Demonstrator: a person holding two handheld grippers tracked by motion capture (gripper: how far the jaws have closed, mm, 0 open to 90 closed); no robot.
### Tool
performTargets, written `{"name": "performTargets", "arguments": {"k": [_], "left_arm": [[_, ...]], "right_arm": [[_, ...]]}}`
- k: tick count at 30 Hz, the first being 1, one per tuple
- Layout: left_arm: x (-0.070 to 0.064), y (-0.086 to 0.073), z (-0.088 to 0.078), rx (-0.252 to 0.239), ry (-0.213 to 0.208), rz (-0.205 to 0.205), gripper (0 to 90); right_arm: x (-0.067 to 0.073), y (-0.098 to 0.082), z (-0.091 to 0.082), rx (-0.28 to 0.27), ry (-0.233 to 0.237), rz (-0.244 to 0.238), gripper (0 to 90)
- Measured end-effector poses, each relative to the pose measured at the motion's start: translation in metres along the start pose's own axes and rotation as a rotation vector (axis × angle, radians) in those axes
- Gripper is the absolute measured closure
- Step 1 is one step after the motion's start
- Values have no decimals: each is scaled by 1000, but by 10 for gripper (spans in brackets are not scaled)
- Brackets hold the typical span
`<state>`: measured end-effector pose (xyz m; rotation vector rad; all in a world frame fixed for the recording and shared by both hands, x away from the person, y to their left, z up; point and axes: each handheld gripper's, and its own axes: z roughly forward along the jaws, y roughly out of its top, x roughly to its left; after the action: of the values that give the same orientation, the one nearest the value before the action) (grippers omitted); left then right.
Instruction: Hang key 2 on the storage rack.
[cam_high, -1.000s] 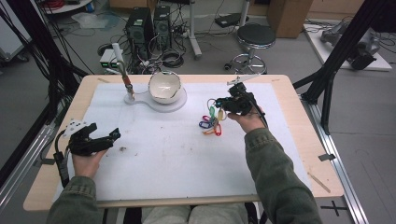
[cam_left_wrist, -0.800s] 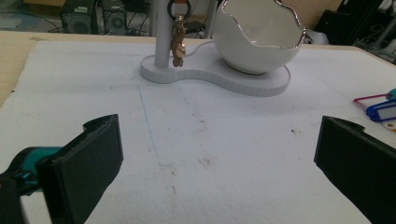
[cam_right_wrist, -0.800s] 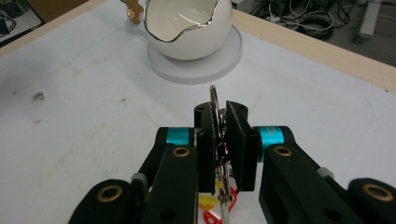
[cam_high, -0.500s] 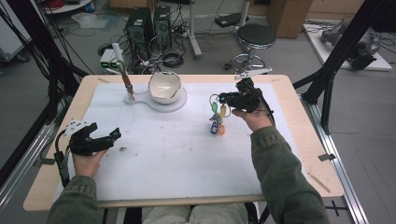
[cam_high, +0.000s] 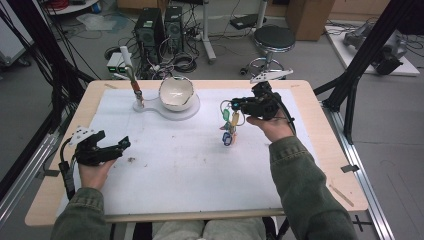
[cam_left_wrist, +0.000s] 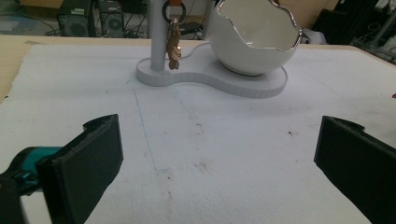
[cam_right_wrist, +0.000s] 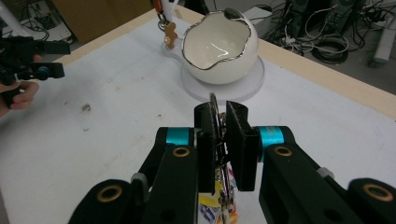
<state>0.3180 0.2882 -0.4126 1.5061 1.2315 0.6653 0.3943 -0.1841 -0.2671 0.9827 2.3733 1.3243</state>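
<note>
The bunch of keys (cam_high: 229, 124) is pinched by its ring in the right gripper (cam_high: 239, 105), dangling right of the egg-shaped bowl (cam_high: 176, 93); swinging tags could slip free or snag the bowl's rim. The left gripper (cam_high: 116, 146) is held wide open, empty.

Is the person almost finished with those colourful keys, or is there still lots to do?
About halfway, I'd guess. Done: the right gripper has pinched the ring of the key bunch, which hangs with its lowest tags at or just above the white mat. In hand: it carries the bunch. Left: probably putting it in the white bowl or on the stand. The left gripper rests open.
</note>
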Motion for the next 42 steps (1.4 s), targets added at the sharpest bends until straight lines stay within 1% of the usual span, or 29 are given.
{"name": "performTargets", "arguments": {"k": [8, 13, 15, 18, 21, 22, 27, 30, 32, 37, 40, 41, 42], "left_arm": [[-2, 2, -1, -9, -11, 1, 17], [-3, 5, -3, -26, -19, -3, 17], [-3, 7, -5, -36, -28, -8, 17], [-6, 10, -6, -38, -45, -2, 17], [-10, 12, -4, -41, -81, -24, 17], [-11, 13, -4, -40, -86, -24, 17], [-16, 18, -5, -45, -110, -13, 17], [-20, 21, -7, -58, -125, -7, 17], [-22, 23, -6, -53, -140, -2, 17], [-29, 27, -5, -40, -182, 7, 17], [-38, 33, -6, -51, -200, 26, 17], [-40, 35, -6, -53, -207, 42, 17], [-44, 37, -6, -54, -215, 49, 17]], "right_arm": [[15, 6, -1, -4, 33, -31, 823], [25, 10, 0, -4, 57, -52, 824], [29, 11, 0, -8, 69, -67, 823], [36, 13, 1, -8, 89, -75, 823], [42, 14, 3, -7, 107, -84, 823], [44, 14, 4, -5, 110, -87, 823], [53, 16, 9, -2, 135, -99, 823], [57, 16, 11, -2, 149, -108, 823], [60, 17, 12, 3, 163, -110, 823], [67, 17, 15, 8, 173, -120, 823], [69, 17, 18, 8, 183, -125, 823], [70, 17, 18, 8, 185, -121, 823], [71, 18, 19, 9, 188, -124, 823]]}}
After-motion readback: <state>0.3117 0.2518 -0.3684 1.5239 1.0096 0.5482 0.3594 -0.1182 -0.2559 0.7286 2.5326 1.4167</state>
